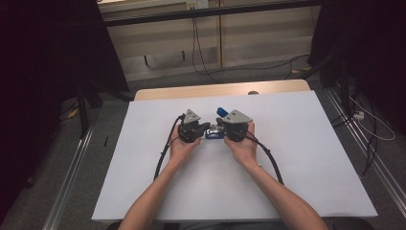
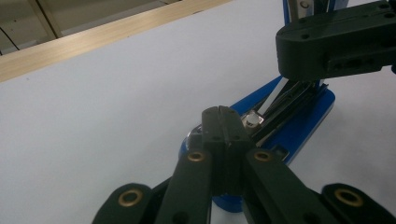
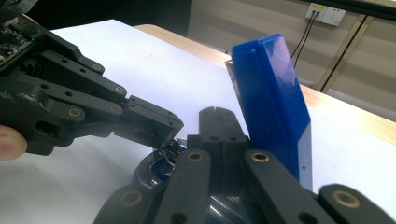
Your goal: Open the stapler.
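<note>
In the high view, two bare forearms rise from the bottom edge of the frame and meet near the middle, where each hand holds a gripper over a white table (image 1: 297,158). The left gripper (image 1: 207,126) sits just left of centre and the right gripper (image 1: 221,128) just right of centre, each topped by a grey three-cornered plate, their tips facing one another and almost touching. Between them lies a blue stapler (image 1: 213,134), its base flat on the table at the centre of the frame and its blue top arm swung open, sticking up above the right gripper. In the left gripper view, the left gripper's own jaws rise from the bottom centre, pressed flat together with no gap, their tips over the rear end of the stapler (image 2: 303,123), whose blue base and metal staple channel run toward the upper right; whether anything is pinched there cannot be told. The right gripper crosses the upper right corner of that frame, over the far end of the base. In the right gripper view, its jaws also stand closed at the bottom centre, the raised blue arm just to their right, while the left gripper reaches in from the left edge to the stapler's metal hinge (image 3: 163,158). A pale wooden strip (image 1: 191,91) borders the table's far edge.
</note>
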